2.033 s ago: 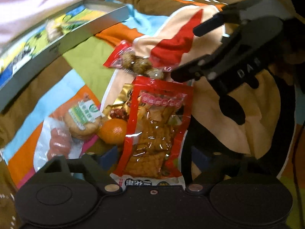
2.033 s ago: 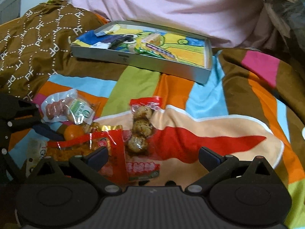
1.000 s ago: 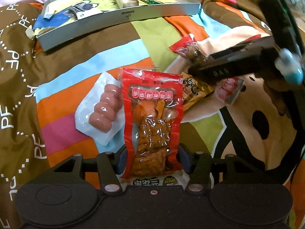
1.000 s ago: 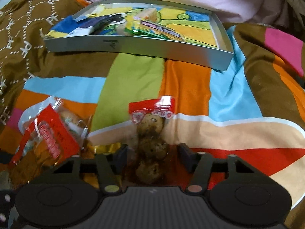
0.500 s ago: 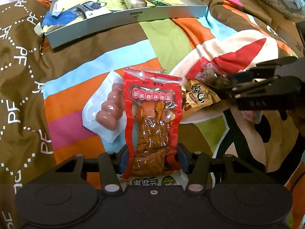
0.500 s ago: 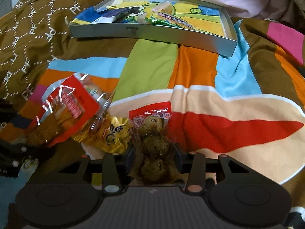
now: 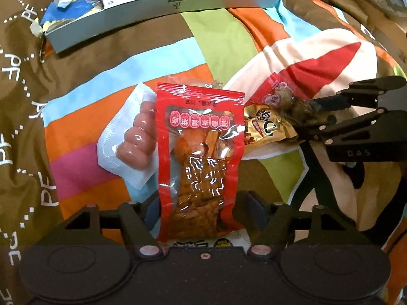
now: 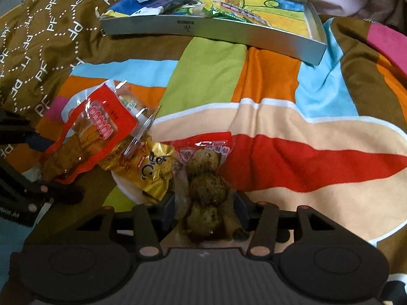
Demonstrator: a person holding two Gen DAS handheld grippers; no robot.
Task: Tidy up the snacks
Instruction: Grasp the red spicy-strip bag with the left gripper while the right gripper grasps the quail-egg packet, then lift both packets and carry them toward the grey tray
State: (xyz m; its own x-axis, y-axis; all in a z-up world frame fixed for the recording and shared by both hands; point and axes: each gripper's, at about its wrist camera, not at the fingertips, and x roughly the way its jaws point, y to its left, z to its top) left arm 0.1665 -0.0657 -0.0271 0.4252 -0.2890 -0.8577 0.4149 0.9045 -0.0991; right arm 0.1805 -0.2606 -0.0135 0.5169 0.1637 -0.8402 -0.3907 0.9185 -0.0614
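Red foil pouch of braised tofu strips (image 7: 201,157) stands upright between my left gripper (image 7: 199,212) fingers, lower end down in the jaws, but the jaws are opening and I see gaps either side of the pouch, so I read it as no longer pinched. Same on the right: speckled-egg pack (image 8: 203,178) sits lengthwise between the right gripper (image 8: 204,207) fingers, jaws opening, pads look just off the wrapper. Both packs point towards the grey tray (image 8: 229,31), which I judge is the drop target since it already holds a few wrappers. Gold sachet (image 8: 150,170) lies just beside the egg pack, partly under the tofu pouch's edge; sausage pack (image 7: 134,142) in white wrap sits behind the tofu pouch on the left, touching it in view. Surface is a soft quilt (image 8: 279,117), bright colour blocks with brown lettered fabric at the left, rumpled, so nothing lies flat. Pale pink bedding beyond the tray; room itself not visible
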